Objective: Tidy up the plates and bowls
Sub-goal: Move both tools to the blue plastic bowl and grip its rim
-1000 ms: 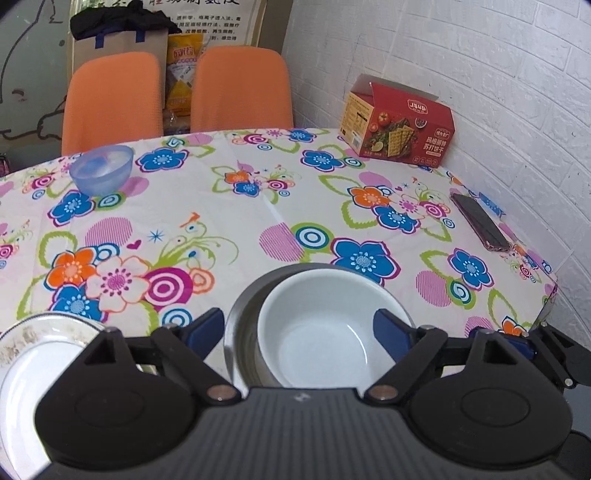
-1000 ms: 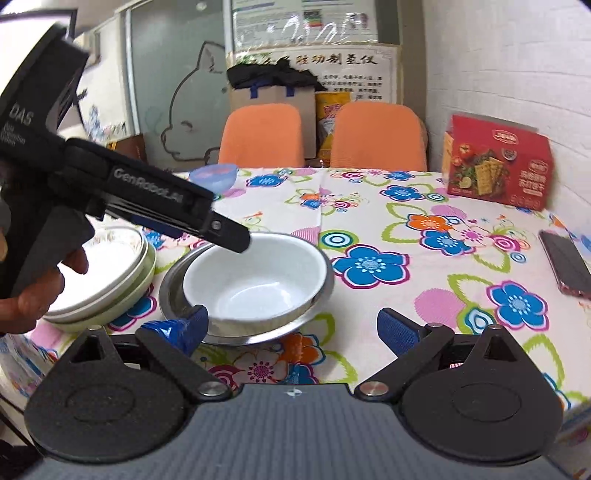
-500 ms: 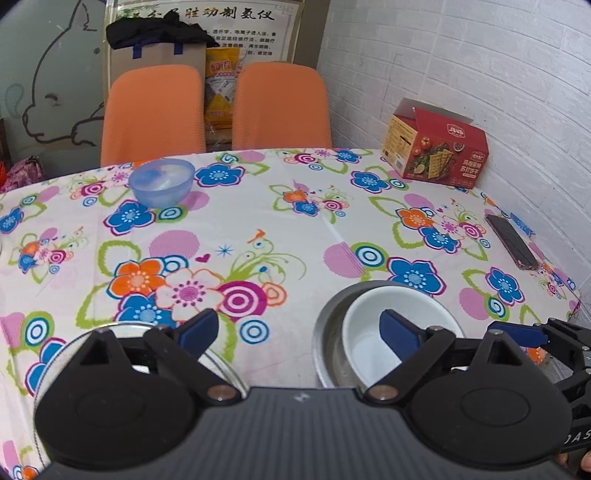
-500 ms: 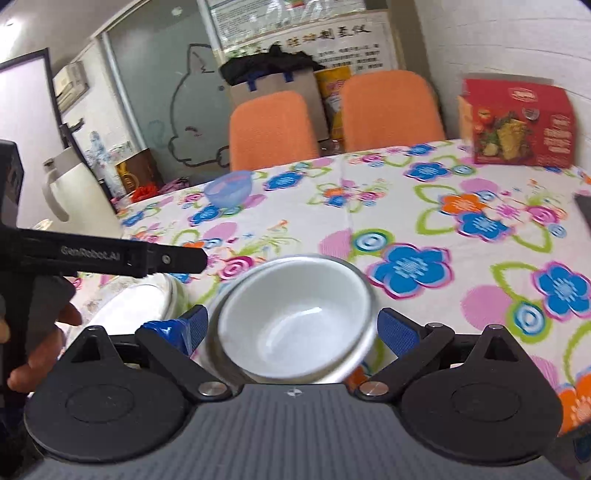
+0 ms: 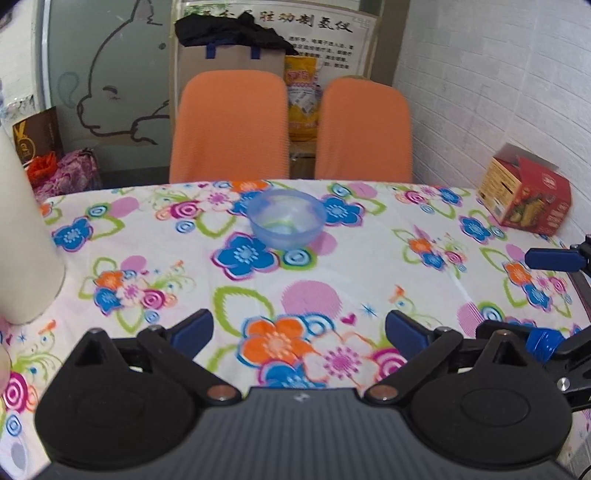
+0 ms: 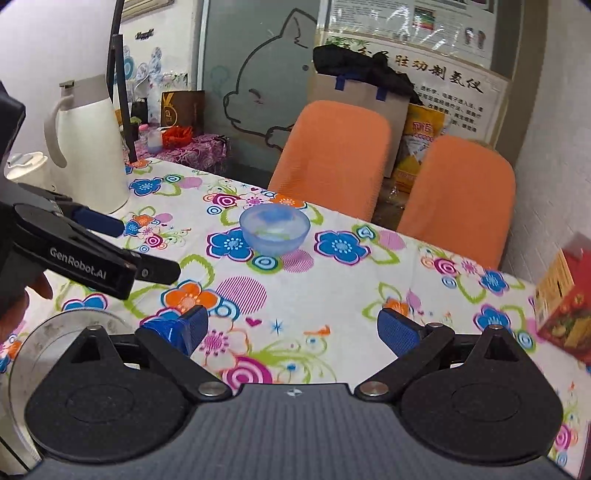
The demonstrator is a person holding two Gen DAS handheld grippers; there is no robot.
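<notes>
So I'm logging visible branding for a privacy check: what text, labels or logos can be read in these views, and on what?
"GenRobot.AI": white lettering on the side of the left tool, seen in the right wrist view.
Wall poster: a large heading of Chinese characters, too blurred to quote reliably; the small print is unreadable.
Red cracker box: logo and print too small and blurred.
Yellow bag: print unreadable.
Brown bag: gold emblem, not legible.

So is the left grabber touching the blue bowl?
Apart. In the left wrist view, the open left gripper sits well short of the blue bowl, with bare flowered tablecloth between them.
</notes>
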